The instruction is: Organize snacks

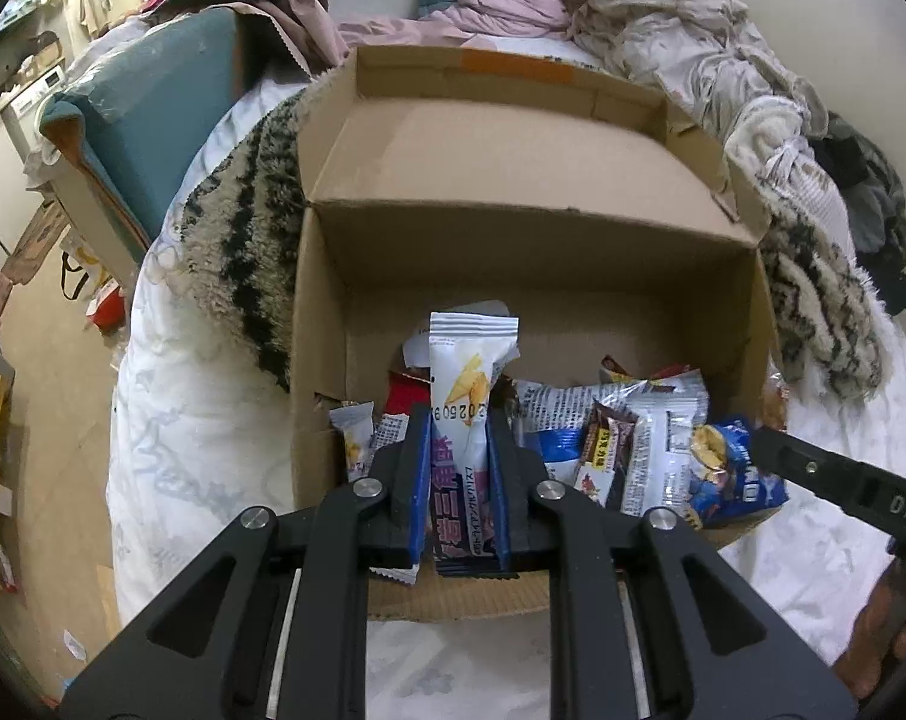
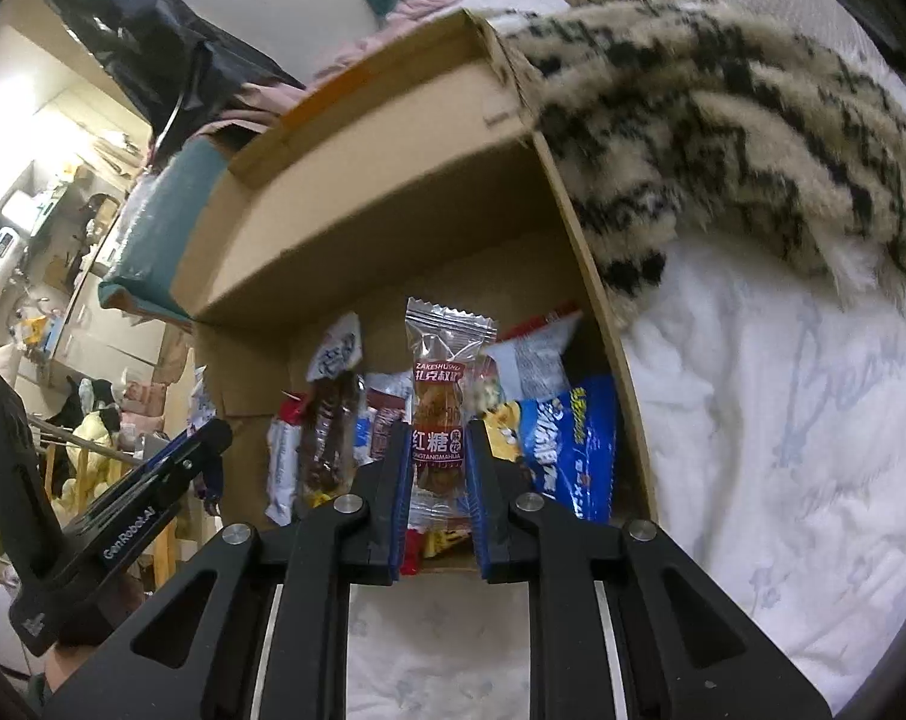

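Left gripper (image 1: pixel 458 420) pinching a white snack stick packet (image 1: pixel 468 384), upright over the cardboard box (image 1: pixel 513 228) near edge. Right gripper (image 2: pixel 436 438) pinching a clear brown-sugar twist packet (image 2: pixel 444 396) at the same box's (image 2: pixel 393 192) near-right corner; box sits on the bed (image 2: pixel 783 450), loose snacks inside.

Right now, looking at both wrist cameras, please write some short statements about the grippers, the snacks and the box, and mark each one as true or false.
1. The left gripper is shut on a white snack packet. True.
2. The right gripper is open and holds nothing. False: it is shut on a clear brown snack packet.
3. The cardboard box has no snacks in it. False: many packets lie at its near end.
4. A blue snack bag lies in the box beside the right gripper. True.
5. The box rests on a bare wooden table. False: it sits on a white bed cover.
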`<state>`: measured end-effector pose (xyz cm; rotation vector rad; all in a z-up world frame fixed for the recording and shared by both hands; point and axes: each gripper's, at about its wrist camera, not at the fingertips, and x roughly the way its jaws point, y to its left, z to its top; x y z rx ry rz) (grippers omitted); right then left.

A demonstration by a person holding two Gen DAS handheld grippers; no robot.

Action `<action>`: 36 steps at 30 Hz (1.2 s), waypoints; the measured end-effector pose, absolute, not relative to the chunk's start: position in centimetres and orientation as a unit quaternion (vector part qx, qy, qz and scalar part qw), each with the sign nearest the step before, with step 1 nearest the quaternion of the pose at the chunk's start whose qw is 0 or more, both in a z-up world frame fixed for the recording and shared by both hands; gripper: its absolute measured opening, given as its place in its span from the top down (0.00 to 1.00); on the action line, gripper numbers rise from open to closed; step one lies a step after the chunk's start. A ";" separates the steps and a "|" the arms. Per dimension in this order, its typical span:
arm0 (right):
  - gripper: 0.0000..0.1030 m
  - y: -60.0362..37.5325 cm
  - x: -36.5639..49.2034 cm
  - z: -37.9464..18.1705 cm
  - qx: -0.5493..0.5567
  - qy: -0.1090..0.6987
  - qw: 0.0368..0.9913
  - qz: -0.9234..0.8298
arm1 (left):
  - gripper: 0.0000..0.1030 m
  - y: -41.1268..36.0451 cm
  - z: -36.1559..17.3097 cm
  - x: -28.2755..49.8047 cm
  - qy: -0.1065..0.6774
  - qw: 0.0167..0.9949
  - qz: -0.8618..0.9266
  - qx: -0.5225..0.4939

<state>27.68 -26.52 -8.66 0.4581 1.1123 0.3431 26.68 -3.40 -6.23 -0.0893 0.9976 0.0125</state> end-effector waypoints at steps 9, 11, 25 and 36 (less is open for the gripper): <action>0.79 -26.7 27.6 -9.8 0.229 0.540 0.795 0.154 | 0.46 -3.6 -6.6 26.6 0.484 0.874 0.008 -0.050; 0.78 -26.7 27.6 -9.7 0.230 0.541 0.794 0.152 | 0.27 -3.5 -5.8 26.0 0.465 0.883 0.007 -0.056; 0.10 -26.3 23.6 -3.3 0.169 0.439 0.872 0.138 | 0.18 -1.9 -0.4 19.6 0.390 0.920 0.024 -0.015; 0.00 -24.8 14.4 1.4 0.117 0.376 0.907 0.153 | 0.16 -0.4 2.8 10.2 0.353 0.935 0.034 -0.022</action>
